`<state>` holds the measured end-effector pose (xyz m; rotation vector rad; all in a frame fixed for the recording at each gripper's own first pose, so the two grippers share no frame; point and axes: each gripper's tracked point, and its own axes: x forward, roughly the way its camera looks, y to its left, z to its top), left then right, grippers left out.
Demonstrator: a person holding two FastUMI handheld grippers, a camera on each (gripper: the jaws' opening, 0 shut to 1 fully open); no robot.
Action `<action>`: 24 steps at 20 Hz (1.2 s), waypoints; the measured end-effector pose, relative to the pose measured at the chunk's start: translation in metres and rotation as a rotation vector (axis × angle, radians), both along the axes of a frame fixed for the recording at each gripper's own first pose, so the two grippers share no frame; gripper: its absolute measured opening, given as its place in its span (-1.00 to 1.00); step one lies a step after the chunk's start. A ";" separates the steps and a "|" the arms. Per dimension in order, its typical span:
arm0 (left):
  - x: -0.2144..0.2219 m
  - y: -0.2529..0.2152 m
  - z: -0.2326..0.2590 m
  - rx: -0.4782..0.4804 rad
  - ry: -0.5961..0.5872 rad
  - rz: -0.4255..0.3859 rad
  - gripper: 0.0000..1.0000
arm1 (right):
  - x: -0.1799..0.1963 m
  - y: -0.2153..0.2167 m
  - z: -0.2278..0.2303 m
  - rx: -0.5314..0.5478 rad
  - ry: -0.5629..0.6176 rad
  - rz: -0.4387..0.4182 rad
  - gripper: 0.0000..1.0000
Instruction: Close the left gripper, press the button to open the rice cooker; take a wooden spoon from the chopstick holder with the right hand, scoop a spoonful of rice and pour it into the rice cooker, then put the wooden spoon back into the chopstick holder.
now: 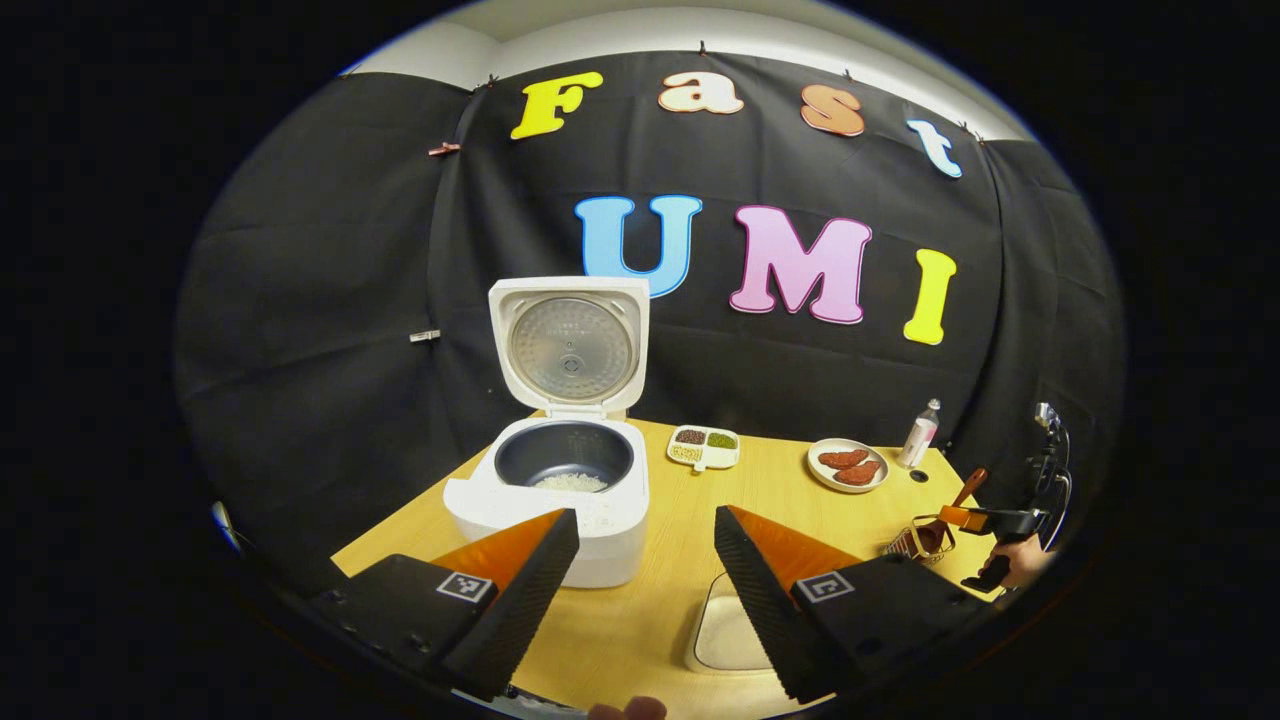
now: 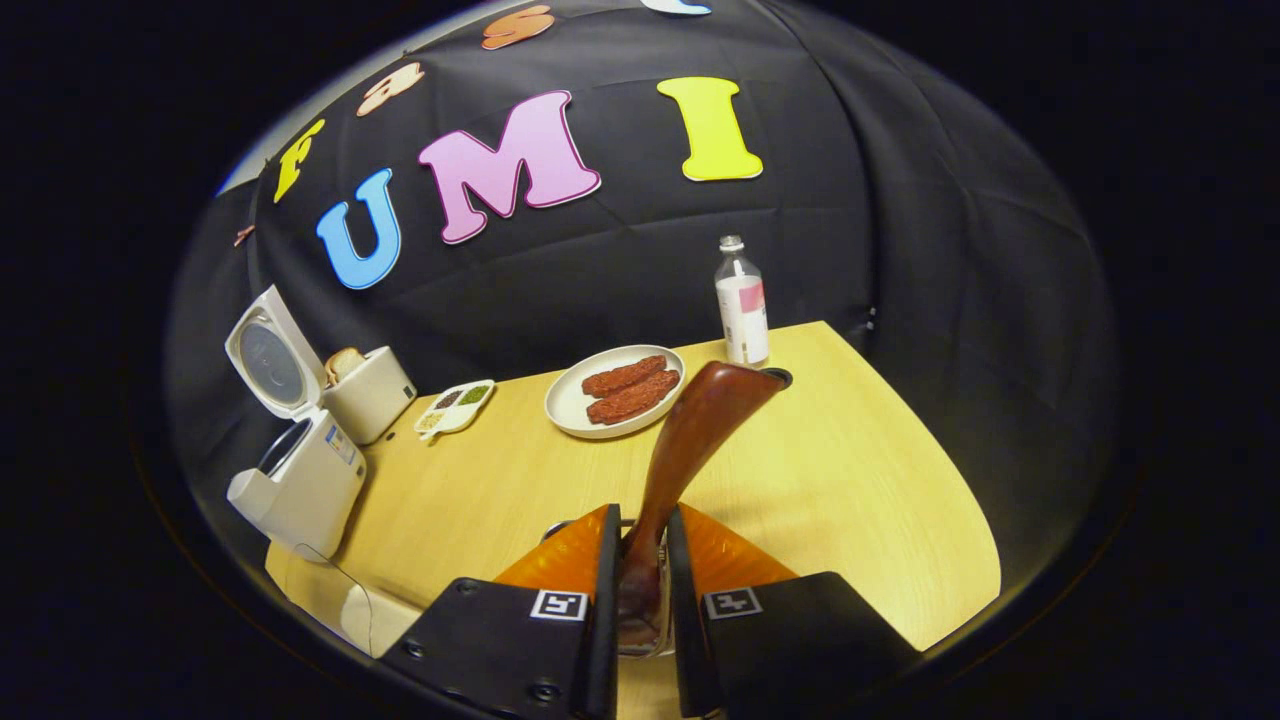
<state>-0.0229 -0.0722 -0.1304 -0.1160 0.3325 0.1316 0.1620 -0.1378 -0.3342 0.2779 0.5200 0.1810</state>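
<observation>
In the left gripper view I find the rice cooker (image 1: 560, 500) at centre left of the frame, standing on the table (image 1: 660, 610) with its lid (image 1: 570, 345) raised upright. Its dark inner pot (image 1: 565, 455) holds a small patch of white rice (image 1: 572, 483) at the bottom. The left hand-held gripper (image 1: 645, 560) sits at the bottom of the frame with its fingers spread wide and nothing between them. Behind the cooker, a divided dish (image 1: 703, 446) carries three portions of grains or beans, dark, green and pale. To its right a plate (image 1: 848, 466) holds two reddish-brown pieces of food, and a bottle (image 1: 920, 433) stands just beside it. A pale tray (image 1: 725, 630) lies at the bottom centre; I cannot tell its contents.

In the right gripper view the right hand-held gripper (image 2: 640, 560) sits at the bottom centre, both fingers pressed on the wooden spoon (image 2: 690, 440), whose handle rises toward the plate. The spoon's lower end stands in the chopstick holder (image 2: 640, 630), mostly hidden between the fingers. At lower right of the left gripper view I see that holder as a wire basket.
</observation>
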 end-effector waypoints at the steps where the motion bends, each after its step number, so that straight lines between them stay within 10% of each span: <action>1: -0.001 0.000 0.000 -0.003 -0.001 0.000 0.89 | 0.000 0.002 0.003 0.010 -0.006 0.003 -0.56; 17: -0.006 0.020 0.014 0.010 -0.035 -0.086 0.89 | -0.011 0.001 0.089 0.023 -0.113 -0.066 -0.84; 24: -0.008 0.053 0.009 -0.032 -0.047 -0.124 0.89 | -0.066 0.066 0.166 0.016 -0.216 -0.006 -0.84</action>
